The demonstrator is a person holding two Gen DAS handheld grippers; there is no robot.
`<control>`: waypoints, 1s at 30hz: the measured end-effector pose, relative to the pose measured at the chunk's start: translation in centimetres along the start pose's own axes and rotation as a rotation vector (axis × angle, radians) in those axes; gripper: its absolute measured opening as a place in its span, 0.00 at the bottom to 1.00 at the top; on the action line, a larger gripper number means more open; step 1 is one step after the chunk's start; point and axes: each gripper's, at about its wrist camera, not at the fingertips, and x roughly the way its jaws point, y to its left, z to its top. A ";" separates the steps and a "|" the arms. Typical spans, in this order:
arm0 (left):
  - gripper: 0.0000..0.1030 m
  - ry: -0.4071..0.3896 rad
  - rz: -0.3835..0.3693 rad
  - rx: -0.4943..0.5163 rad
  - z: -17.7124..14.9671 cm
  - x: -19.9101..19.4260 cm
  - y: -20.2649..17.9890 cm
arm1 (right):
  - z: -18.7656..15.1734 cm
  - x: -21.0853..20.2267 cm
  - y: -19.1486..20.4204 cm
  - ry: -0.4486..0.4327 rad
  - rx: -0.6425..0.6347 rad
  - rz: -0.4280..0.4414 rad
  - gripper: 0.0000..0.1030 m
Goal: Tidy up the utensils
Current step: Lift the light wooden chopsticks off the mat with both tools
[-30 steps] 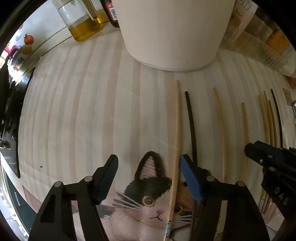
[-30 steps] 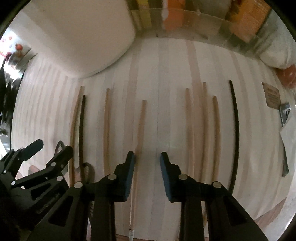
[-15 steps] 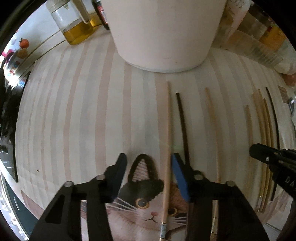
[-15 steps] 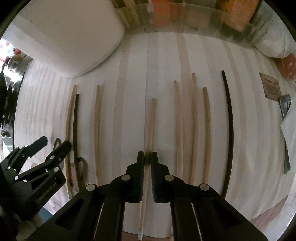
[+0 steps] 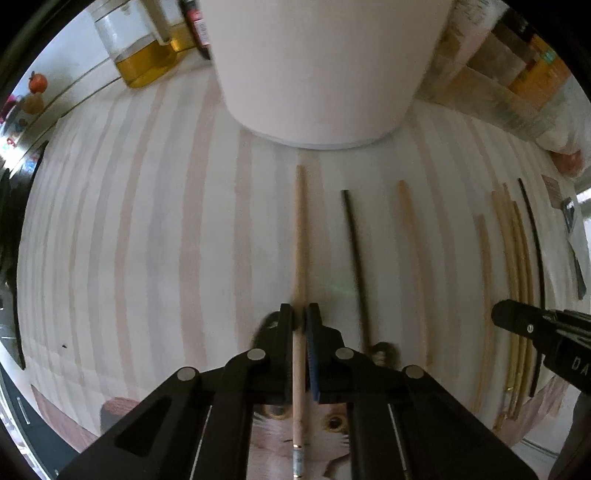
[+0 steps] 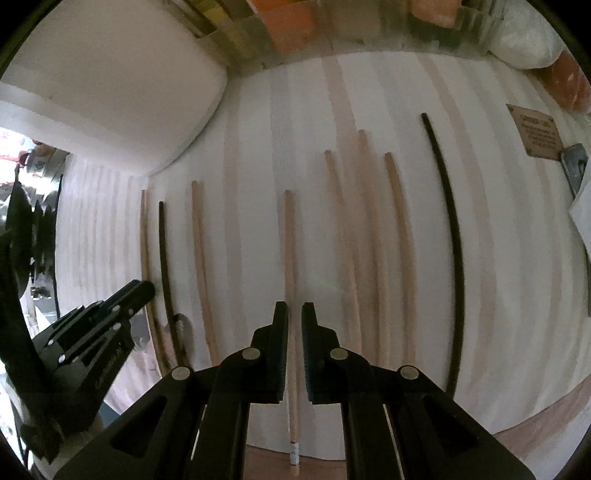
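Several chopsticks lie side by side on a striped mat (image 5: 147, 229). My left gripper (image 5: 300, 314) is shut on the leftmost light wooden chopstick (image 5: 300, 229), near its lower part. A black chopstick (image 5: 354, 258) lies just right of it. My right gripper (image 6: 294, 314) is shut on another light wooden chopstick (image 6: 289, 243) in the middle of the row. To its right lie three more wooden chopsticks (image 6: 369, 229) and a black chopstick (image 6: 448, 229). The left gripper also shows at the lower left of the right wrist view (image 6: 142, 290).
A large white container (image 5: 317, 66) stands at the far edge of the mat. An oil bottle (image 5: 136, 55) stands at the back left. Boxes and packets (image 6: 332, 29) line the back. A cat picture (image 5: 332, 424) is on the mat's near edge.
Both grippers moved forward and down and closed. The left shut on the leftmost wooden chopstick, the right on the middle wooden chopstick.
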 end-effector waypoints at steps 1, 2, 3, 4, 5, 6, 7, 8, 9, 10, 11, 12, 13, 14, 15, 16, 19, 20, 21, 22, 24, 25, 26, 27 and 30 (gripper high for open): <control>0.05 0.002 0.003 -0.003 0.2 0.0 0.7 | -0.1 0.2 0.1 0.004 -0.007 0.002 0.08; 0.05 0.003 0.007 -0.007 0.2 0.0 1.3 | -0.3 0.3 0.1 0.008 -0.013 -0.002 0.08; 0.05 0.004 0.014 -0.010 0.2 0.0 1.8 | -0.2 0.5 0.1 0.012 -0.018 -0.008 0.08; 0.05 0.005 0.019 -0.014 0.2 0.0 2.4 | -0.2 0.6 0.1 0.016 -0.026 -0.016 0.08; 0.05 0.005 0.026 -0.019 0.2 0.0 2.9 | 0.0 0.3 0.2 0.006 -0.037 -0.026 0.08; 0.05 0.006 0.028 -0.028 0.2 0.0 3.5 | 0.1 0.3 0.6 0.003 -0.045 -0.038 0.08; 0.05 0.010 0.026 -0.036 0.2 0.0 3.9 | 0.0 0.3 0.7 0.004 -0.048 -0.046 0.07; 0.05 0.016 0.016 -0.048 0.1 0.1 4.4 | 0.1 0.2 0.8 0.003 -0.053 -0.056 0.07; 0.05 0.021 0.010 -0.052 0.2 0.0 4.9 | 0.1 0.0 0.9 0.003 -0.060 -0.065 0.07; 0.05 0.026 0.004 -0.056 0.3 0.0 5.2 | 0.1 0.1 1.3 0.004 -0.065 -0.066 0.07; 0.05 0.031 -0.007 -0.059 0.2 0.0 5.6 | 0.1 0.0 1.3 0.008 -0.071 -0.067 0.07; 0.06 0.035 -0.023 -0.066 0.5 0.1 5.5 | 0.1 0.1 1.6 0.015 -0.073 -0.061 0.07; 0.08 0.037 -0.034 -0.072 0.7 0.0 5.8 | 0.0 0.1 1.9 0.021 -0.075 -0.057 0.07; 0.08 0.035 -0.035 -0.070 0.7 0.0 5.9 | 0.1 0.0 1.9 0.030 -0.079 -0.057 0.07; 0.08 0.034 -0.033 -0.061 0.9 0.0 6.2 | 0.2 0.0 1.9 0.038 -0.085 -0.057 0.07; 0.08 0.037 -0.031 -0.058 1.2 0.1 6.5 | 0.4 0.1 2.2 0.048 -0.089 -0.057 0.07; 0.08 0.036 -0.034 -0.060 0.9 0.2 6.4 | 0.8 -0.2 2.0 0.064 -0.085 -0.053 0.07; 0.08 0.036 -0.033 -0.062 0.6 0.1 5.9 | 0.8 -0.4 1.9 0.067 -0.086 -0.056 0.07; 0.08 0.035 -0.033 -0.062 0.5 0.1 6.1 | 0.8 -0.3 2.1 0.068 -0.089 -0.061 0.07; 0.08 0.034 -0.029 -0.057 0.5 0.0 6.3 | 1.1 0.4 3.2 0.070 -0.092 -0.067 0.07; 0.08 0.032 -0.024 -0.052 0.1 -0.1 6.4 | 1.1 0.7 4.1 0.075 -0.096 -0.077 0.07; 0.08 0.030 -0.022 -0.052 -0.1 0.0 5.7 | 1.1 0.8 4.4 0.078 -0.096 -0.079 0.07; 0.09 0.030 -0.020 -0.050 -0.1 0.0 5.8 | 1.2 0.9 4.4 0.082 -0.098 -0.083 0.07; 0.09 0.030 -0.018 -0.053 -0.2 0.1 5.1 | 1.7 1.5 4.8 0.085 -0.099 -0.086 0.07; 0.09 0.030 -0.017 -0.054 -0.2 0.3 4.9 | 2.4 2.0 6.0 0.089 -0.107 -0.101 0.07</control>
